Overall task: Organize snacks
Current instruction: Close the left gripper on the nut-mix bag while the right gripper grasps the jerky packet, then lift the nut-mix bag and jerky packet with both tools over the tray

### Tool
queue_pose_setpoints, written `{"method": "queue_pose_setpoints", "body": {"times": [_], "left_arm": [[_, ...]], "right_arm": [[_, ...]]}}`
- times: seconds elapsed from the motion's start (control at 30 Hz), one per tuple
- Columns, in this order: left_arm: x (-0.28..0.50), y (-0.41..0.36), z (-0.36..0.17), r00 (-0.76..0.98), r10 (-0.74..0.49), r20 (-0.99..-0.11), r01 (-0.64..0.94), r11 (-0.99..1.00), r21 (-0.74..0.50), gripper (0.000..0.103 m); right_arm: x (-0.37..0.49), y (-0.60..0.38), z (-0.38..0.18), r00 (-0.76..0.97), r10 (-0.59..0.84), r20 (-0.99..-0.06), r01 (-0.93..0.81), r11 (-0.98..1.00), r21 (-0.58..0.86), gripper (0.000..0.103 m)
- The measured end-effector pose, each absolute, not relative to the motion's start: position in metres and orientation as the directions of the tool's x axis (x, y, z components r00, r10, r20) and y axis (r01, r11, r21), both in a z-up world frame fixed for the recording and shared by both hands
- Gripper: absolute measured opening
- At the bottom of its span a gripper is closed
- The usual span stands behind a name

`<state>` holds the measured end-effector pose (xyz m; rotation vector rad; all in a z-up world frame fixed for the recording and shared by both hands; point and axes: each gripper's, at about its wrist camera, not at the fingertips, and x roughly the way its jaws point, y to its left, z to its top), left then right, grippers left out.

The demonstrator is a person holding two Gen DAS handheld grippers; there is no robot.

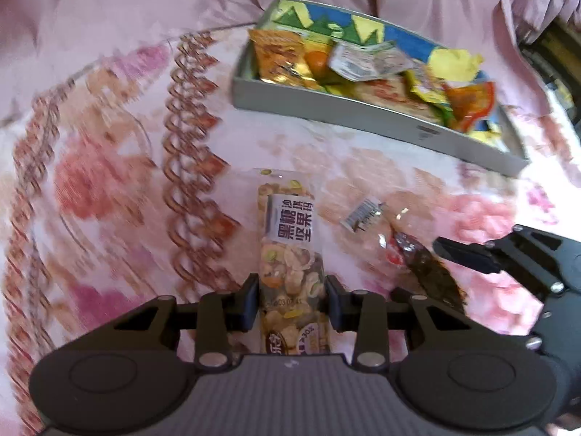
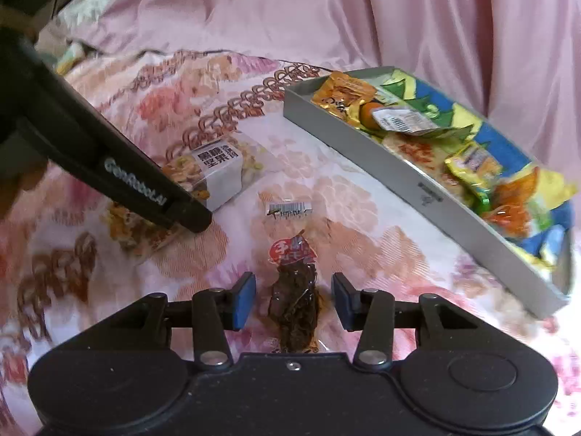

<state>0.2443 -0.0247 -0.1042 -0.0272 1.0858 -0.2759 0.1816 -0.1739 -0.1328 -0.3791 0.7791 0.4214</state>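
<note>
Both fingers pairs angled downward, astride nut bar (image 1: 290, 247) and dark snack (image 2: 296, 305).

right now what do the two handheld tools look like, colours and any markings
Both are black, with two round discs at the base and silver screws on the linkage arms. The right tool has blue pads. The left tool carries white "GenRobot.AI" lettering along its side, readable in the right wrist view. No cables or sleeves show.

Home bedroom: floral bedspread (image 1: 109, 189), pink drapery (image 2: 435, 18).
</note>
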Motion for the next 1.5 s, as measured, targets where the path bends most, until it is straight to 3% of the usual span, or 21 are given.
{"method": "queue_pose_setpoints", "body": {"times": [0.1,0.27,0.57,0.93,1.37,1.5], "left_arm": [[0.237,-0.024,-0.101,0.427,-0.276,-0.861,0.196,0.958,-0.209,0.040],[0.223,-0.023,-0.084,0.510,-0.256,-0.821,0.189,0.965,-0.183,0.040],[0.209,-0.017,-0.051,0.682,-0.270,-0.679,0.190,0.963,-0.192,0.041],[0.215,-0.010,-0.026,0.814,-0.277,-0.511,0.149,0.949,-0.277,0.041],[0.290,-0.051,0.010,0.925,-0.236,-0.298,0.172,0.959,-0.224,0.041],[0.316,-0.060,0.001,0.924,-0.247,-0.291,0.179,0.954,-0.241,0.041]], "right_arm": [[0.163,-0.174,-0.129,0.665,0.177,-0.726,-0.486,0.841,-0.240,0.048],[0.136,-0.177,-0.118,0.707,0.130,-0.696,-0.451,0.840,-0.301,0.048],[0.106,-0.188,-0.086,0.851,0.055,-0.522,-0.299,0.868,-0.396,0.048],[0.126,-0.217,-0.060,0.932,-0.006,-0.361,-0.124,0.933,-0.337,0.048],[0.196,-0.243,-0.035,0.981,-0.073,-0.177,0.018,0.955,-0.296,0.048],[0.228,-0.262,-0.035,0.979,-0.112,-0.172,0.070,0.970,-0.233,0.048]]}}
